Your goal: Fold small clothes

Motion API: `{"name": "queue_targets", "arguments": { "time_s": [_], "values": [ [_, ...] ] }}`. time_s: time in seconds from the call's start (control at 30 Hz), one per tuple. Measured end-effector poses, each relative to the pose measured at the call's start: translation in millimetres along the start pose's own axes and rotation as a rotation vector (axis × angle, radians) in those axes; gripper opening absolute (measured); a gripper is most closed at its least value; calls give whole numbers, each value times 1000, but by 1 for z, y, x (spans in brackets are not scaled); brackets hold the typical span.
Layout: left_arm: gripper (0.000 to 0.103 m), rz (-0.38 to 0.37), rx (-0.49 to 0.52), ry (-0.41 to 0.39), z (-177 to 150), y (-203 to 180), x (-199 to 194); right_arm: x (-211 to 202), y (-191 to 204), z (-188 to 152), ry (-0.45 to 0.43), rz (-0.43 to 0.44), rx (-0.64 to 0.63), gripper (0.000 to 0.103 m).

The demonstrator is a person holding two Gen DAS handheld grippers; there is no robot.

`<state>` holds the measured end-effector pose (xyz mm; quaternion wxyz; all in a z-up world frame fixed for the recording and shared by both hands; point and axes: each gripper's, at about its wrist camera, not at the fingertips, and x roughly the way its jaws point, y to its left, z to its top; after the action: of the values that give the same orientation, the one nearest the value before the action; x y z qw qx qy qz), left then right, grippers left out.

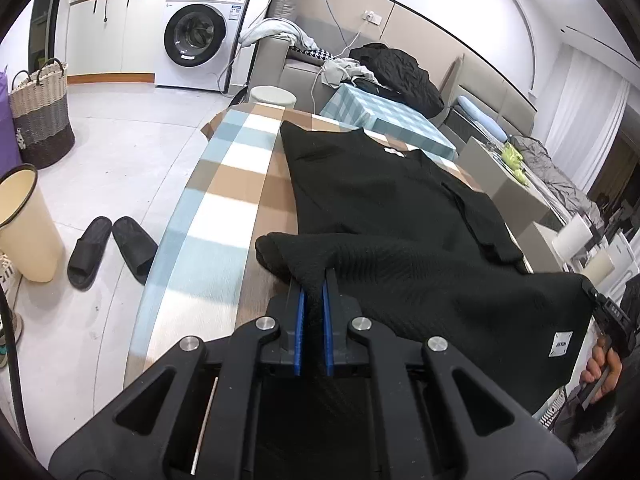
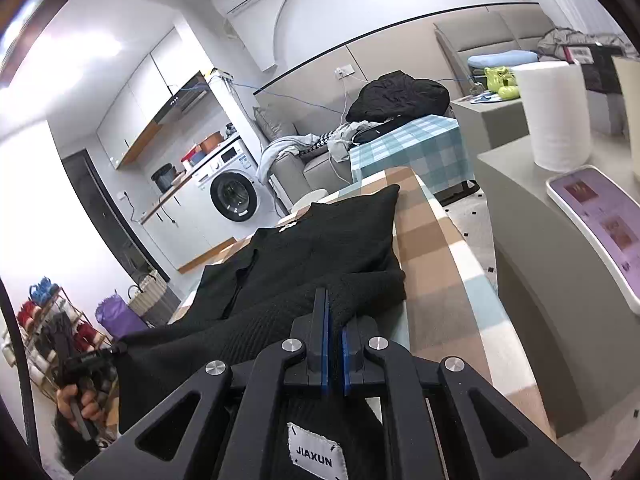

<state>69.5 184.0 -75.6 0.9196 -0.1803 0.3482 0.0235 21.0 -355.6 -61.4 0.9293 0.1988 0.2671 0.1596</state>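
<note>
A black knit top (image 1: pixel 372 184) lies lengthwise on a table under a checked cloth (image 1: pixel 224 184), its neck end far from me. My left gripper (image 1: pixel 314 280) is shut on one corner of the near hem, fabric pinched between its blue pads. In the right wrist view the same black top (image 2: pixel 328 248) runs away from me, and my right gripper (image 2: pixel 335 320) is shut on the other hem corner. The near hem hangs lifted between the two grippers. A white label (image 2: pixel 316 454) on the hem shows below the right gripper. A hand (image 1: pixel 600 368) holds the right gripper's handle.
On the floor left of the table stand a cream bin (image 1: pixel 24 220), black slippers (image 1: pixel 110 248) and a woven basket (image 1: pixel 40 116). A washing machine (image 1: pixel 196 44) and a sofa piled with clothes (image 1: pixel 384 72) lie beyond. A paper roll (image 2: pixel 556 116) and tray (image 2: pixel 600 232) sit on a grey counter at right.
</note>
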Motion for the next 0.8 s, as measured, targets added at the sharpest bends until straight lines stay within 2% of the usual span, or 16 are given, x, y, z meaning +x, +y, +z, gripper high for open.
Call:
{"name": "queue_targets", "arguments": {
  "time_s": [0.17,0.33,0.4,0.43,0.47,0.5,0.53,0.57,0.6,0.8],
  "values": [
    [5,3,-7,13,29,3,35,25,10,20,26,-72,-13,4],
    [5,32,-22,52,51,10,84,77,6,39,78,-213,49,4],
    [9,53,-60,96,53,16,105,98,-1,42,103,-249,94,6],
    [14,71,-77,123,52,19,111,106,-5,42,121,-258,110,11],
    [26,91,-96,156,49,22,116,115,-10,42,148,-282,123,16],
    [41,92,-110,173,45,25,118,120,-15,41,175,-306,132,28],
    [47,68,-137,184,40,29,118,121,-20,40,195,-317,145,44],
    [53,50,-148,183,37,33,119,119,-24,37,195,-313,154,53],
    [54,25,-159,182,34,34,120,116,-27,33,195,-309,156,63],
    [54,20,-105,198,34,21,143,143,-36,26,251,-278,171,63]
  ]
}}
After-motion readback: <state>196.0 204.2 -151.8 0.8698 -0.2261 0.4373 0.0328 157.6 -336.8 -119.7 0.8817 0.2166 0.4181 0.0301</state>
